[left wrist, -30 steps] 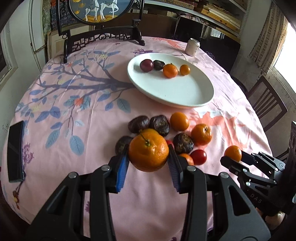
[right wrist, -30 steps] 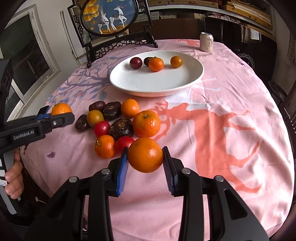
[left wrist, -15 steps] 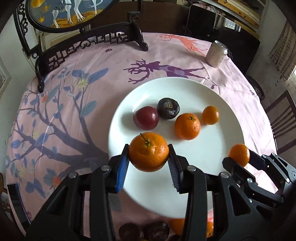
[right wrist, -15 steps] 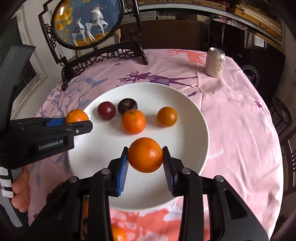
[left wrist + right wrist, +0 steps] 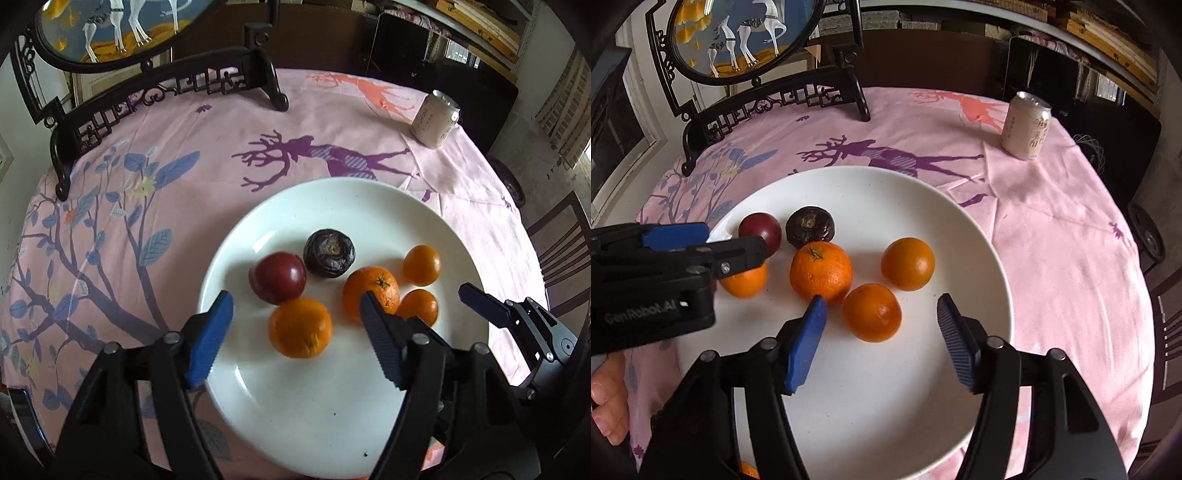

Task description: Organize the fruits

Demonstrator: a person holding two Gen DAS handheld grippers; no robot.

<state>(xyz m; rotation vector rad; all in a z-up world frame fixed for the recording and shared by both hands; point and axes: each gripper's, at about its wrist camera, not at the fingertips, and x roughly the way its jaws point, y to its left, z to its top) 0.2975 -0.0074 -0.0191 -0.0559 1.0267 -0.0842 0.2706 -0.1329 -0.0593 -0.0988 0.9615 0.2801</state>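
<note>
The tabletop (image 5: pixel 177 122) under its pink printed cloth carries a wide white plate (image 5: pixel 325 417), and all the fruit in view lies on the plate's far half. A drinks can (image 5: pixel 1027 127) stands well apart, at the cloth's far right.

The left gripper (image 5: pixel 295 328) hangs over the plate with its jaws opening; a large orange (image 5: pixel 300 328) rests on the plate between them, and neither blue pad touches it. The right gripper (image 5: pixel 881 317) matches it, jaws opening around a second orange (image 5: pixel 871 312), which lies free just beside a stemmed orange (image 5: pixel 820 271).

The step in hand looks like the release. To do it well, let both sets of jaws clear their fruit fully, then lift straight away from the plate rather than sweeping sideways: round fruit rolls at a nudge, and the red plum (image 5: pixel 279 282) and dark wrinkled fruit (image 5: pixel 328 253) sit close behind.
</note>
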